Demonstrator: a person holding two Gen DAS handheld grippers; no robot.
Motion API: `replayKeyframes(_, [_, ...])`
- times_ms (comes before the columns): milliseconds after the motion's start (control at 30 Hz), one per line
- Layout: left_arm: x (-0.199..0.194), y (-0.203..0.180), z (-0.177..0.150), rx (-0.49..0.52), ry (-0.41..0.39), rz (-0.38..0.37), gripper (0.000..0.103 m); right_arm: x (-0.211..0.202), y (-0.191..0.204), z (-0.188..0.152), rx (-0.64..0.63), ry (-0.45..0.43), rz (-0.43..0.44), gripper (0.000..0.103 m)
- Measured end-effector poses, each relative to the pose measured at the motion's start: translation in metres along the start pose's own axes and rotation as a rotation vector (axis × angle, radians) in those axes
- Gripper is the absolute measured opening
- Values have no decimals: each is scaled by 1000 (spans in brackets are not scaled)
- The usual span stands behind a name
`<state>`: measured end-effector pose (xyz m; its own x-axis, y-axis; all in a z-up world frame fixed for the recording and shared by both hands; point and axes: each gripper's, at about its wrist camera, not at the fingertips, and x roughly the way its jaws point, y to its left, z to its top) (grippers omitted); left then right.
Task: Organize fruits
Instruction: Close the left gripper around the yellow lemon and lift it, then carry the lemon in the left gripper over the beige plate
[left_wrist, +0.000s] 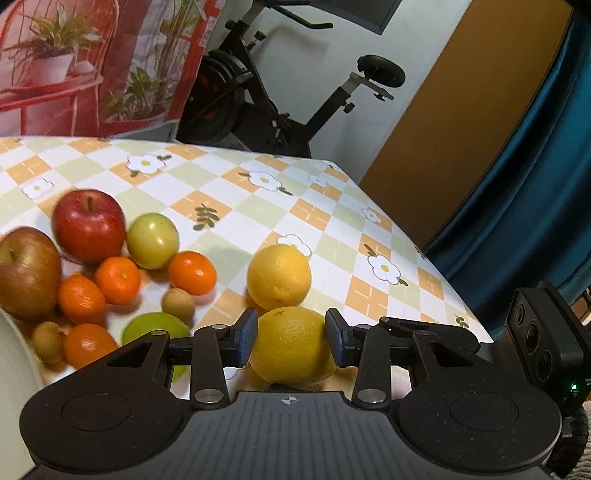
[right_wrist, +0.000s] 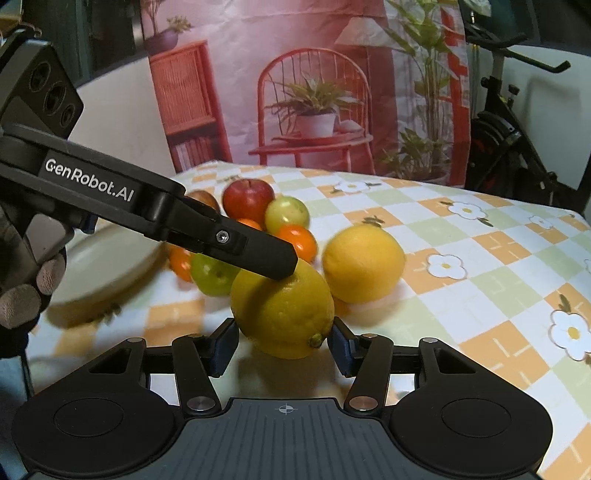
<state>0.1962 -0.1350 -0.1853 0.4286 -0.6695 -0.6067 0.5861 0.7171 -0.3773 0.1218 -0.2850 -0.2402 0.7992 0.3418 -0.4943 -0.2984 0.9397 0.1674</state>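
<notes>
Snugly between left claw (left_wrist: 290, 338) pads, dimpled (oval) lemon (left_wrist: 291, 347).

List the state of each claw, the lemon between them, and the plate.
Left claw: closed on the near lemon.
Right claw: open, pads beside the same lemon, contact unclear.
Far lemon: free on the tablecloth.
Plate: nothing visible on it.

2 yellow lemons (left_wrist: 291, 345) (left_wrist: 279, 277) lie beside mixed fruit pile (left_wrist: 110, 258) on tbl.
</notes>
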Motion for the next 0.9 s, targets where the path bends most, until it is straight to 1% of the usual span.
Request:
replayKeyframes(167, [-29, 8, 5, -1, -36, 25, 43, 1, 20, 18, -51, -16, 41, 49])
replayKeyframes(333, [-65, 24, 11, -3, -87, 92, 43, 16, 49, 45, -99, -29, 101, 49])
replayKeyframes(433, [-87, 41, 13, -18, -118, 130, 43, 29, 69, 63, -131, -30, 149, 49])
replayKeyframes(667, [-139, 95, 11, -104, -179, 227, 43, 81, 125, 104, -228, 0, 252, 49])
replayKeyframes(767, [-149, 117, 8, -148, -191, 259, 43, 109, 149, 115, -266, 30, 285, 49])
replayKeyframes(900, [-157, 146, 5, -212, -190, 291, 43, 142, 175, 121, -306, 79, 318, 49])
